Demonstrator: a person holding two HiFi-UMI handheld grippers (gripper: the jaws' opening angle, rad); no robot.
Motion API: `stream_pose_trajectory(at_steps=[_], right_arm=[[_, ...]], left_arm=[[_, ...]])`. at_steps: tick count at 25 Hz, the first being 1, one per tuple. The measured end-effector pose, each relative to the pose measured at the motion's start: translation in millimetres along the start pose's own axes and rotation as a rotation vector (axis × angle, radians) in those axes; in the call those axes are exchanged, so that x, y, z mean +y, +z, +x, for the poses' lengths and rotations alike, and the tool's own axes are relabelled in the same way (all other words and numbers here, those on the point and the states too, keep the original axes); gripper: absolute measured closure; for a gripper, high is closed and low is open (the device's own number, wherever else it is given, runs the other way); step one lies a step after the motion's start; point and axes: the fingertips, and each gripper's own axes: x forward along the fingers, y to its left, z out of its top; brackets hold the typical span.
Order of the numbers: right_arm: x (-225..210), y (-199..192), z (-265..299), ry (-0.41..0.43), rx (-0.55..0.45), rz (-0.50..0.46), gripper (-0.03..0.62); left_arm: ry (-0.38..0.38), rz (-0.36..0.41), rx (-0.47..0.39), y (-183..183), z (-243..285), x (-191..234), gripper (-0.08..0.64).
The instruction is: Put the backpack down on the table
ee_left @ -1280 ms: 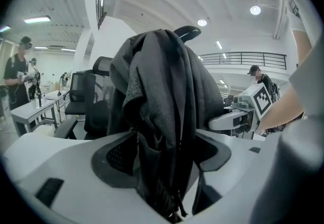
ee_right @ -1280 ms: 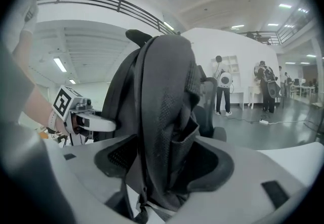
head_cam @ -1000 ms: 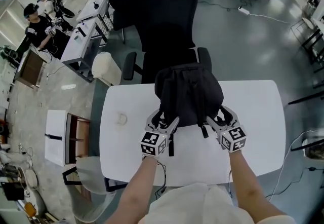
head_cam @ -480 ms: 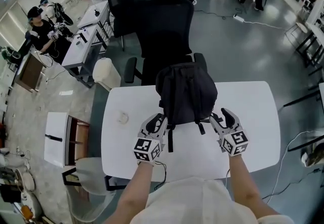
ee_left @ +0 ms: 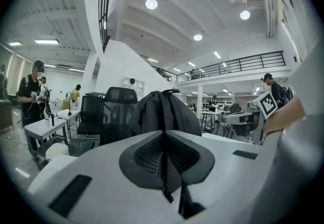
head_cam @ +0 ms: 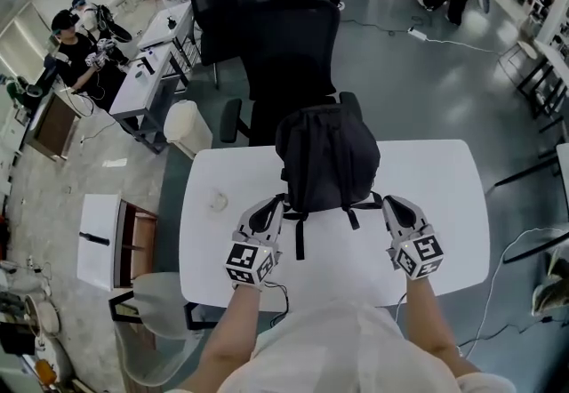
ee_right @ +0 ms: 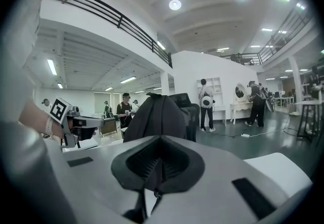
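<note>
The black backpack point(head_cam: 327, 160) stands upright on the white table point(head_cam: 444, 204), near its far edge, with its straps trailing toward me. My left gripper point(head_cam: 276, 203) hovers just off its near left corner and is shut with nothing between the jaws. Off the pack's near right corner, my right gripper point(head_cam: 392, 202) is likewise shut and empty. Neither touches the pack. In the left gripper view the backpack point(ee_left: 167, 111) rises behind the shut left gripper point(ee_left: 163, 153). The right gripper view shows the backpack point(ee_right: 154, 116) beyond the shut right gripper point(ee_right: 161, 166).
A black office chair point(head_cam: 289, 53) stands right behind the table's far edge, with a second one beyond it. A small round object point(head_cam: 216, 202) lies on the table's left part. A white bin point(head_cam: 188, 129) and desks with people are off to the left.
Both grippers have let go of the backpack's lower corners, drawn back toward me and risen, and their jaws have gone from open to shut. The backpack stays standing on the table.
</note>
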Motion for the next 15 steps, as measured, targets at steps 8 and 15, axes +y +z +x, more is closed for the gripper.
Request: stream_pose_trajectory(at_steps=[8, 15], right_arm=[[0, 8, -14, -0.026, 0.016, -0.032, 0.575], [3, 16, -12, -0.025, -0.005, -0.053, 0.575]], left_arm=[[-0.008, 0.002, -0.027, 13, -1, 0, 0.523], [-0.020, 0.017, -0.023, 14, 1, -5, 0.523]])
